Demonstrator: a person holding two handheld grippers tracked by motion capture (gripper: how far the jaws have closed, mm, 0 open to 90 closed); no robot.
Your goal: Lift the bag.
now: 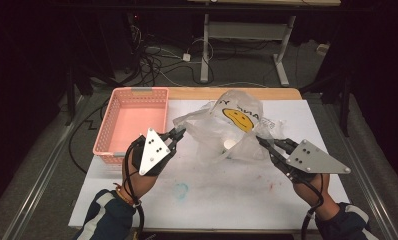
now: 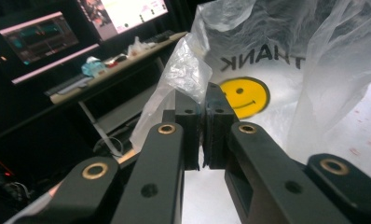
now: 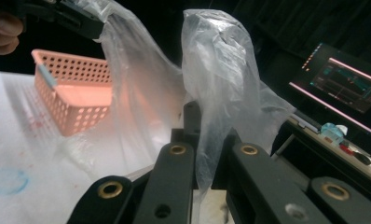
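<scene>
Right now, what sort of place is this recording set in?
Probably a lab or workshop set up for recording. A white-covered table stands in a dark room, loose cables run across the floor behind it, and lit monitors sit on a cluttered side desk.

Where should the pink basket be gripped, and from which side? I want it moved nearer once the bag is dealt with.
Probably the pink basket is best taken by its near short wall, approached from above with one jaw inside and one outside. The wall stands upright with an open rim, it is thin and perforated, and that end lies closest to the left gripper, which is shut on the plastic bag.
</scene>
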